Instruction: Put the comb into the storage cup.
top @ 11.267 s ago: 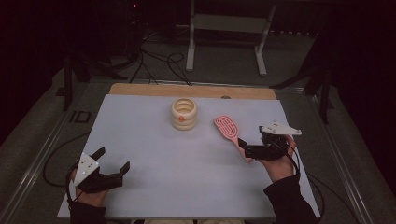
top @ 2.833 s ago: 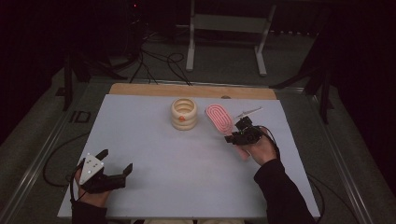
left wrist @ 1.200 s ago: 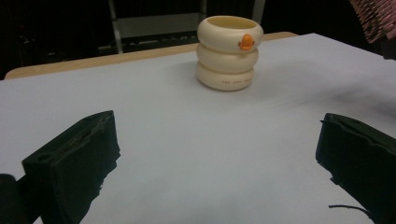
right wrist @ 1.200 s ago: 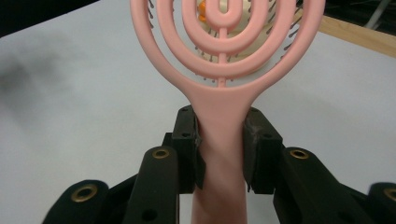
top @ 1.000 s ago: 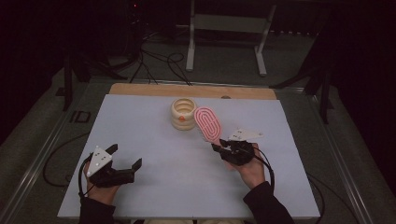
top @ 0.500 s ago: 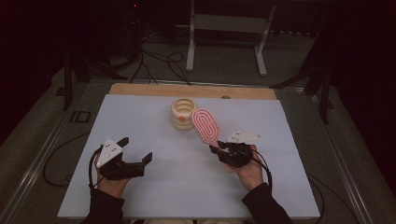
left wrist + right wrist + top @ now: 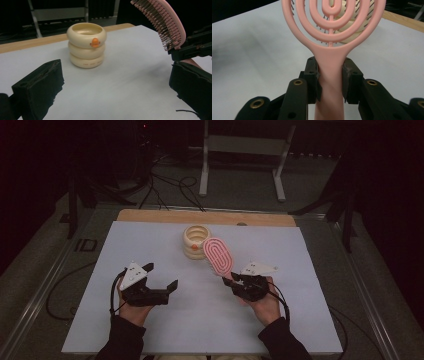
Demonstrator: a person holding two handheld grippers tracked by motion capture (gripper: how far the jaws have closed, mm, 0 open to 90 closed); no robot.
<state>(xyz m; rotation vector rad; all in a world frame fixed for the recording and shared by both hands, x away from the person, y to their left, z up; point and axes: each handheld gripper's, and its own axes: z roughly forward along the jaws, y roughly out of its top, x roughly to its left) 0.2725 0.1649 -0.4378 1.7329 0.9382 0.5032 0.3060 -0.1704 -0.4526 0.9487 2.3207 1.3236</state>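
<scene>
One cream ringed holder (image 7: 196,241), interior unclear

The stack of rings (image 7: 196,242) stood on the table (image 7: 300,320), toward twelve o'clock from the middle. The hairbrush (image 7: 218,256) was up off the table, just beside the rings at their four o'clock, with its head near them. Its handle ran down toward five o'clock into the right tool (image 7: 234,281), which gripped it from both sides. The left tool (image 7: 160,281) was over the table at about seven o'clock from the rings, well apart from them.
</scene>
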